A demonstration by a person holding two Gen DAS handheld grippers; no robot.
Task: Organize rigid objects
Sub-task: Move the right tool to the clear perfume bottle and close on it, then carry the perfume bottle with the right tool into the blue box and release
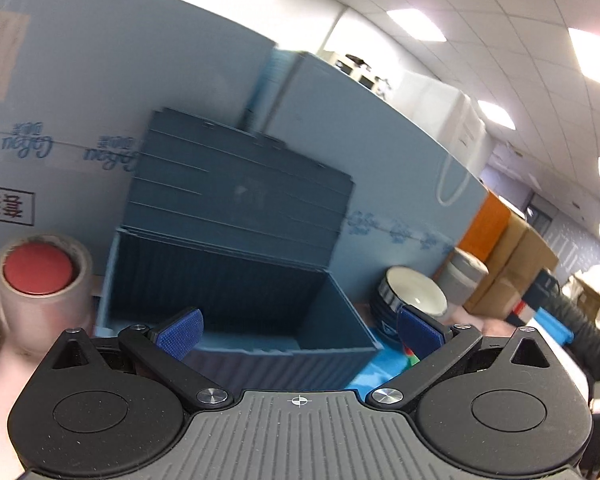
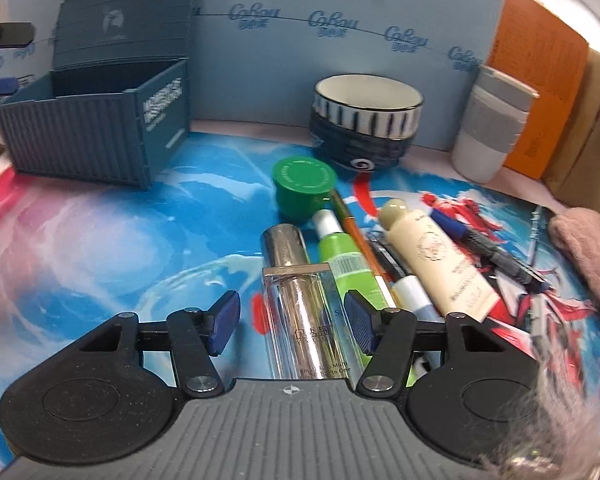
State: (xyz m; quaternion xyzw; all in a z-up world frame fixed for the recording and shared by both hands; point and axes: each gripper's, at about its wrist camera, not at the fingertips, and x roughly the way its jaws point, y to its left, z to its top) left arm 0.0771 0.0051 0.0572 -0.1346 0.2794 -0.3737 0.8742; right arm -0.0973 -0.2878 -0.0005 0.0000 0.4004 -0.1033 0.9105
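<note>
In the right wrist view a clear glass bottle (image 2: 296, 292) with a silver cap lies on the colourful mat (image 2: 100, 240). My right gripper (image 2: 293, 326) straddles it: the right pad is at its edge, the left pad stands off with a gap, so the grip is open. Beside the bottle lie a green spray bottle (image 2: 342, 256), a cream tube (image 2: 436, 256), a green capsule (image 2: 304, 188) and several pens. The blue container box (image 2: 96, 120) stands far left, lid up. In the left wrist view my left gripper (image 1: 300, 334) hangs open and empty before that box (image 1: 236, 280).
A blue-striped bowl (image 2: 366, 124) and a grey-white cup (image 2: 492, 120) stand at the back against a light blue carton wall. A pink cloth (image 2: 588, 248) lies at the right. A tape roll (image 1: 40, 276) with a red disc inside it stands left of the box. Brown cartons are stacked far right.
</note>
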